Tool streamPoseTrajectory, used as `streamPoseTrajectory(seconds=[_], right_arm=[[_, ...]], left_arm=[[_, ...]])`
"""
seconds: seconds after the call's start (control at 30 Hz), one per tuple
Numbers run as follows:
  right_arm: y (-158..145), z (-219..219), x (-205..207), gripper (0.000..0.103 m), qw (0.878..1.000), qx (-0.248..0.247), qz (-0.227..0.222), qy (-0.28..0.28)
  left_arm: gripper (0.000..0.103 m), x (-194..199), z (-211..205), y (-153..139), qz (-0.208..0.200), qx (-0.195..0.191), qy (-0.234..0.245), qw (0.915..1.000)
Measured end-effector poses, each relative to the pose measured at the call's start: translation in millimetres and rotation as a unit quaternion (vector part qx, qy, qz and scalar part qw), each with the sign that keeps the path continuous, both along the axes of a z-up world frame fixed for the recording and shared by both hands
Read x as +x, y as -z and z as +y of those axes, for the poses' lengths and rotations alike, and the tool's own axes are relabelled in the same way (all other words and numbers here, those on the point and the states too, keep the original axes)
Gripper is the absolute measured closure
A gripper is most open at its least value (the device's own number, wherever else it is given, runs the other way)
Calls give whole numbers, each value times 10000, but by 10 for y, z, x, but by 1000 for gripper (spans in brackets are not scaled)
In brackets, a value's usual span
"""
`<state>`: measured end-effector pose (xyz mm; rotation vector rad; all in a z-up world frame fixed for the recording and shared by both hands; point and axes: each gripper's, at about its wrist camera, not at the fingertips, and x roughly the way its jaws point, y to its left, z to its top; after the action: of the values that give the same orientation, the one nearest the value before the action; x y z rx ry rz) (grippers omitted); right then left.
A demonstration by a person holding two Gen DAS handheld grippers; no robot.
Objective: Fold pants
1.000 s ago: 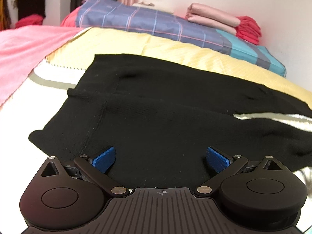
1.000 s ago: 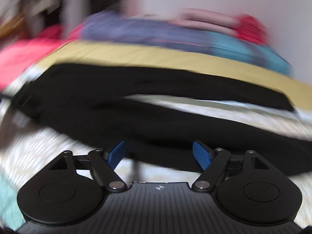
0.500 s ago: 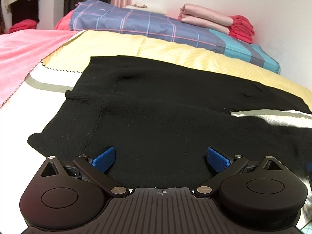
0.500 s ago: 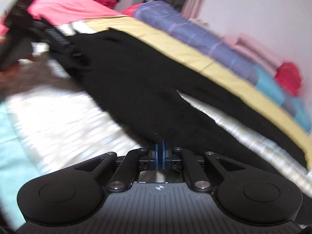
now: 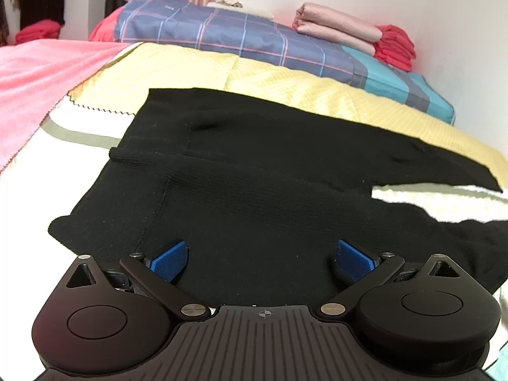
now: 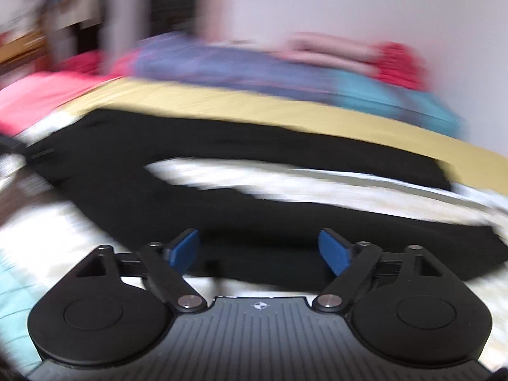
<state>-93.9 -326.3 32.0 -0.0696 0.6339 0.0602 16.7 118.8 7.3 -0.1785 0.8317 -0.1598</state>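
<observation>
Left wrist view, sharp. Left claw [image 5: 262, 258] at the bottom of the frame, blue ribbed pads [image 5: 168, 262] spread wide, released; black cloth lies below the gap, pads not pressing on it. No brand, label or readable writing on either claw, only a small crosshair mark on the ribbed housing.

Black knit pants [image 5: 254, 190] lie flat on the bed across the middle of the frame, waist end toward the left, two legs running to the right and parting in a V over a white quilted bed cover [image 5: 444, 201].

Beyond the pants: pale yellow textured blanket [image 5: 270, 85], pink towel-like spread [image 5: 38, 73] at upper left, then a blue plaid folded quilt [image 5: 238, 36] with a teal end. On top of the quilt, upper right: folded pale pink cloths [image 5: 336, 28] beside a stack of red cloths [image 5: 395, 46].

Right wrist view, motion-blurred. Right claw [image 6: 258, 250] at the bottom, jaws opening, blue pads apart; the near pant leg [image 6: 317, 222] lies below the gap, not gripped. Far leg runs above it across the frame.
</observation>
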Motion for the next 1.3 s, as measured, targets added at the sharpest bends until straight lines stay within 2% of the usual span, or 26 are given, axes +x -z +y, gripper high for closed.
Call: streamPoseTrajectory(seconds=[0.07,0.13,0.2,0.27,0.33,0.4,0.43,0.47,0.5,0.53,0.57,0.63,0.7,0.73,0.8,0.83,0.9,0.97,1.03,1.1,1.2,1.27,1.3], right_arm=[[-17,-434,67,12,9938,-49,-107,1107],[-4,-836,160,9,9755,-94,-147,2193],[52,-1210,250,8,9539,225,21,2991],[134,-1507,328,9,9410,748,155,3296],[222,-1653,418,18,9326,1137,203,3420],[297,-1729,453,60,9275,1282,180,3506],[318,-1700,466,70,9255,1079,162,3626],[322,-1684,487,87,9301,849,115,3571],[299,-1671,445,96,9354,703,46,3464],[259,-1672,360,96,9392,720,-85,3356],[218,-1727,272,96,9379,808,-214,3368],[197,-1929,62,96,9243,1097,-380,3636],[284,-2120,-100,96,9105,1362,-278,3894],[350,-2187,-155,96,9063,1575,-155,3918],[395,-2226,-272,93,9007,1799,-262,3946],[377,-2231,-299,90,8952,1803,-289,4066],[300,-2198,-352,67,8804,1788,-357,4378],[197,-2075,-335,65,8755,1456,-478,4583],[50,-1812,-282,56,8920,967,-674,4364],[-82,-1479,-171,28,9197,705,-793,3779],[-214,-813,61,24,9675,428,-712,2387],[-275,-303,195,23,9887,285,-604,1344],[-291,-24,240,23,9951,182,-554,795]], left_arm=[[0,27,-2,-30,14,-92,-25,10000],[0,51,-35,-59,6,-146,-31,9999],[0,72,-94,-88,-10,-156,-27,9999],[0,94,-173,-110,-13,-167,6,9999],[0,117,-265,-124,-12,-176,70,9998],[0,152,-364,-116,-22,-137,160,9998],[0,178,-415,-97,-14,-101,200,9997],[0,210,-462,-64,30,-58,223,9997],[0,244,-497,-23,96,-23,242,9997],[0,283,-532,35,182,18,268,9995],[0,307,-548,82,224,84,266,9994],[0,305,-592,128,131,263,293,9991],[0,296,-637,141,94,398,335,9986],[0,294,-656,146,80,458,351,9983],[0,285,-666,163,53,539,387,9978],[0,279,-667,166,40,558,409,9976],[0,272,-649,169,25,545,459,9975],[0,263,-611,163,16,478,503,9976],[0,239,-560,146,6,376,521,9979],[0,196,-500,119,-12,264,509,9984],[0,108,-398,67,-62,140,454,9988],[0,14,-285,2,-105,2,395,9992],[0,-47,-220,-43,-166,-36,335,9993]])
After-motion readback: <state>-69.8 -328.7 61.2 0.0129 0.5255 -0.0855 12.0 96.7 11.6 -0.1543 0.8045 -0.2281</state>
